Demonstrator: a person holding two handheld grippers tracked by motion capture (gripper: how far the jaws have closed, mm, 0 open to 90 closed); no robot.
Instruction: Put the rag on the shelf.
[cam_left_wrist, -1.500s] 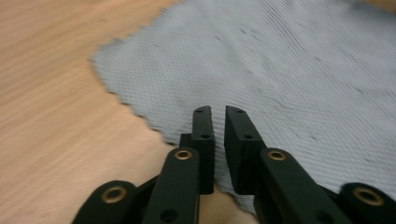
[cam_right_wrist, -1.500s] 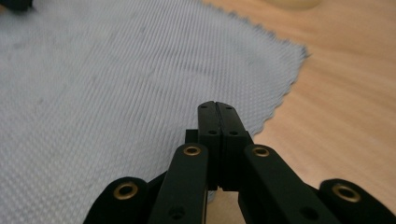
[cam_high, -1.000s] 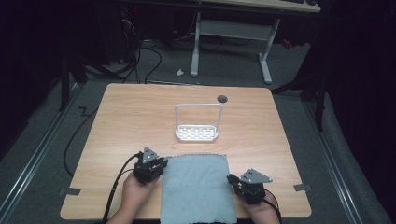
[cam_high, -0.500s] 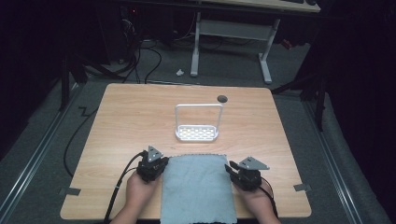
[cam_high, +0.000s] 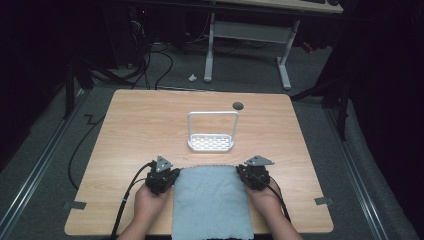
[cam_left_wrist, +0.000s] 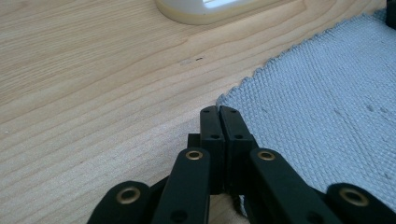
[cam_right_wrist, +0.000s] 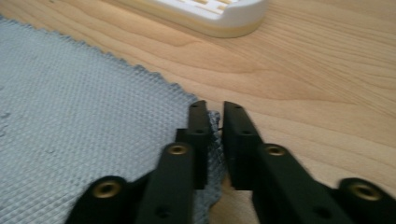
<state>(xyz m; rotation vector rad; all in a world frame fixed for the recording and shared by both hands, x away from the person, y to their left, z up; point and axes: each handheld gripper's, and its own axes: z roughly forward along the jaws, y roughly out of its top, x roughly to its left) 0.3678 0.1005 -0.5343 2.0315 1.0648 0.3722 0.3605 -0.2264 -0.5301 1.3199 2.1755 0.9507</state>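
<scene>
grey towel (cam_high: 211, 202) is laid at the table's (cam_high: 135, 130) 6 o'clock edge, flanked by both grippers. left gripper (cam_left_wrist: 219, 112): jaws pressed together at the towel's corner. right gripper (cam_right_wrist: 215, 112): towel edge is pinched between near-closed jaws.

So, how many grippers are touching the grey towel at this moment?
2. The left gripper is at the left far corner of the towel; the right gripper pinches the right far corner.
</scene>
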